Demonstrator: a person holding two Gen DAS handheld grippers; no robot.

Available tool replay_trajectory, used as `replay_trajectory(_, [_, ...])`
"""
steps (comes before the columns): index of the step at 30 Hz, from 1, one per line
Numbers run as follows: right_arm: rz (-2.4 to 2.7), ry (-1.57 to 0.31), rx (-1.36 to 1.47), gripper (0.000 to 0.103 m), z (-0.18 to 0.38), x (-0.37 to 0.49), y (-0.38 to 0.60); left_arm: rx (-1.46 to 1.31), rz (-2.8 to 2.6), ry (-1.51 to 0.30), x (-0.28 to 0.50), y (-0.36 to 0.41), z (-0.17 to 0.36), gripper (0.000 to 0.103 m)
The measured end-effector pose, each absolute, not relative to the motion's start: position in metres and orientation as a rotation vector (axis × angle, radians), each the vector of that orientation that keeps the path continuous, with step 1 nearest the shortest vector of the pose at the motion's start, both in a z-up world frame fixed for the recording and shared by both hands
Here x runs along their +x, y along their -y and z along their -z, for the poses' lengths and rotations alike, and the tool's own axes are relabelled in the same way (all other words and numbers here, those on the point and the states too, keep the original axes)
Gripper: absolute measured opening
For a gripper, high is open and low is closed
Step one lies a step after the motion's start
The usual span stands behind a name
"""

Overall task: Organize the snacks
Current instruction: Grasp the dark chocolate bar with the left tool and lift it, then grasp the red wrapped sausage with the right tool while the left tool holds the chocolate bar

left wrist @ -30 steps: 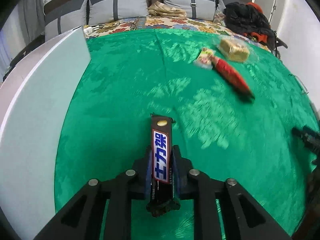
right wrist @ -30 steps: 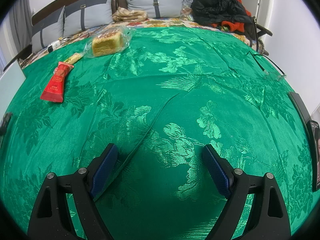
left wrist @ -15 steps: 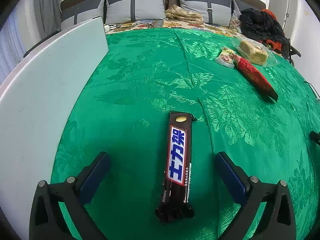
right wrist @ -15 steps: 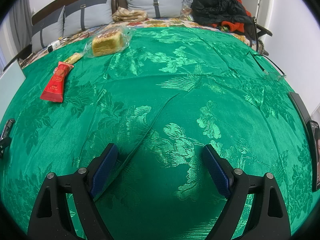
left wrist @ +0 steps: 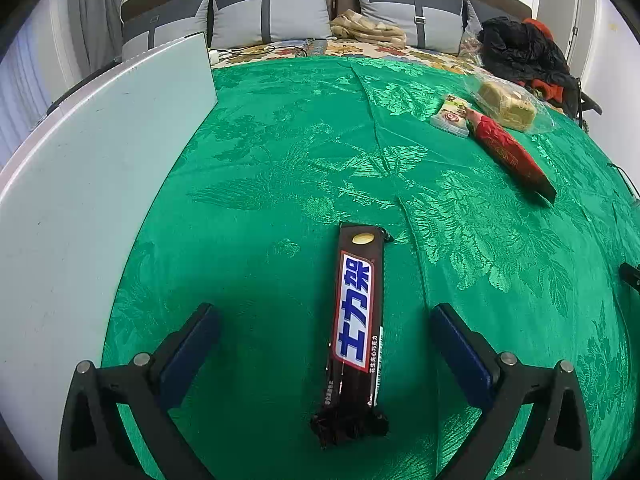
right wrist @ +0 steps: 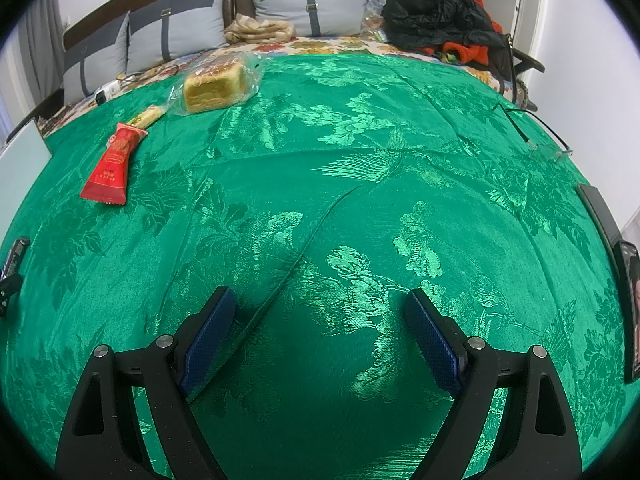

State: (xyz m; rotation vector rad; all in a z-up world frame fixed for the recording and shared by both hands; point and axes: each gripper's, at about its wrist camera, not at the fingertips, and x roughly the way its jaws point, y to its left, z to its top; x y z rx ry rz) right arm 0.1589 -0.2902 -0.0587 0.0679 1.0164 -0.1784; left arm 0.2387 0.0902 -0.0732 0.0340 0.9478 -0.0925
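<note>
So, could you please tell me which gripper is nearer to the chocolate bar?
Left. The left gripper straddles the chocolate bar, open jaws either side. The right gripper hangs over bare green cloth, bar out of view.

Green brocade bedspread, grey pillows against dark headboard, white walls, grey curtain.

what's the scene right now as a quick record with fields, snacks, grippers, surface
surface: green cloth
chocolate bar: flat on the cloth, between the open fingers of the left gripper, untouched
red packet: flat on the cloth, far side
small yellow packet: at the red packet's far end
bread in clear bag: just beyond them
white board: left of the chocolate bar
left gripper: open, holds nothing
right gripper: open, over bare cloth
</note>
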Motion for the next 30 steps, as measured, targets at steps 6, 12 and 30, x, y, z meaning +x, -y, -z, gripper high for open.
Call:
replay_trajectory(6, [0.172,-1.016,0.079,0.091,0.059,0.159,0.291,0.034,0.093,-0.948,0.239,-0.09,0.073,0.103])
replay_trajectory(12, [0.069,-1.056,0.092,0.089,0.055,0.174,0.283,0.034,0.093,-0.948,0.239,-0.091,0.073,0.103])
replay_trajectory(30, [-0.114,-1.21,-0.004,0.087,0.056,0.344,0.132,0.033,0.095,-0.948,0.239,-0.091,0.074,0.103])
